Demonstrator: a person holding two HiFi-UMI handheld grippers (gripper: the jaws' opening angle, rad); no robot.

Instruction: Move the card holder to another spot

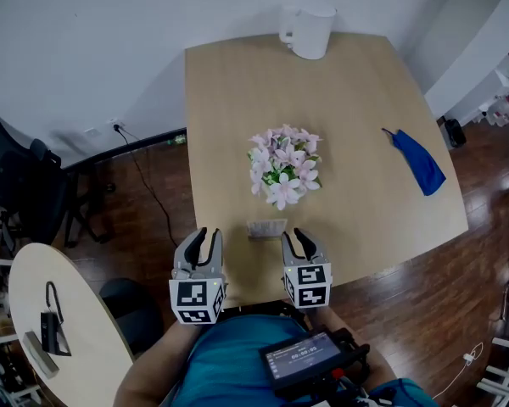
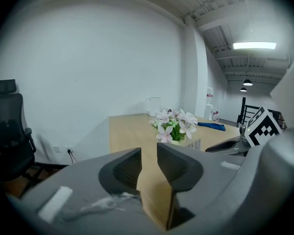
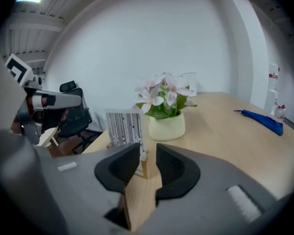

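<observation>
The card holder (image 1: 266, 227), a clear upright card with striped print on a small wooden base, stands on the wooden table (image 1: 348, 100) just in front of the flower pot (image 1: 284, 166). My left gripper (image 1: 208, 236) hovers at the table's near edge, left of the holder, open with nothing between its jaws (image 2: 148, 153). On the holder's other side my right gripper (image 1: 299, 237) is open too, close to it. In the right gripper view the card holder (image 3: 125, 127) stands just beyond the right gripper (image 3: 147, 151), slightly left of the gap. The left gripper view shows the card holder (image 2: 195, 144) off to the right.
A white jug (image 1: 308, 30) stands at the table's far edge and a blue cloth (image 1: 417, 161) lies at the right. To the left are a black office chair (image 1: 21, 185), a floor cable (image 1: 144, 181) and a round side table (image 1: 76, 337) with small dark items.
</observation>
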